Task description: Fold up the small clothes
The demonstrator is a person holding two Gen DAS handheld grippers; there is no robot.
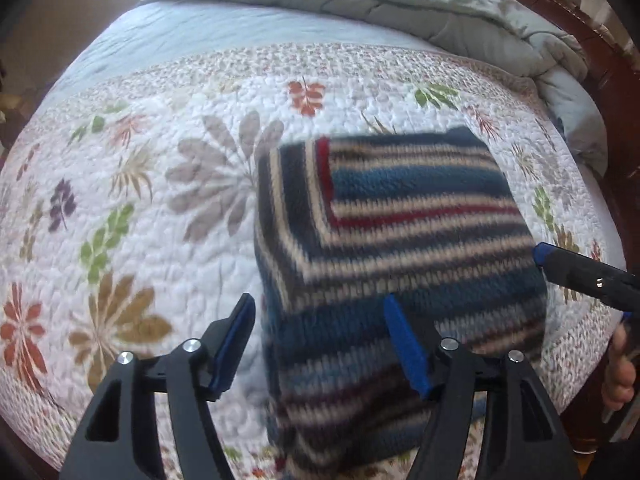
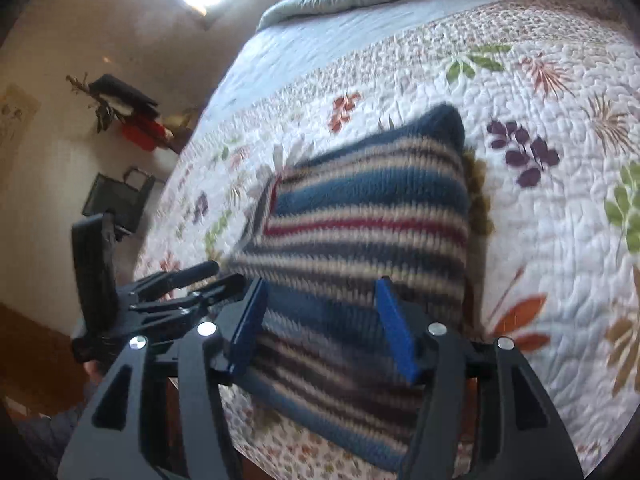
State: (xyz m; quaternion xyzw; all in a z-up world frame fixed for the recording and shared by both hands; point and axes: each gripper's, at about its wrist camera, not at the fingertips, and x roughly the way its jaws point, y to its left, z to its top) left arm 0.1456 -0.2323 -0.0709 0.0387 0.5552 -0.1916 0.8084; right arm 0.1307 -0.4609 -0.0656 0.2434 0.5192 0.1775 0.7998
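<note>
A striped knit garment (image 1: 400,248) in blue, cream, grey and red lies folded into a rough rectangle on the floral quilt (image 1: 160,200). It also shows in the right wrist view (image 2: 360,232). My left gripper (image 1: 320,320) is open and empty, hovering over the garment's near left edge. My right gripper (image 2: 320,312) is open and empty above the garment's near end. The right gripper's fingertip (image 1: 548,254) shows at the garment's right edge in the left wrist view. The left gripper (image 2: 176,292) shows at the left in the right wrist view.
A grey-blue comforter (image 1: 420,4) is bunched at the far end of the bed. A dark wooden bed frame (image 1: 600,72) runs along the right. Beyond the bed's left edge stand a wall shelf with red items (image 2: 136,120) and a black rack (image 2: 116,200).
</note>
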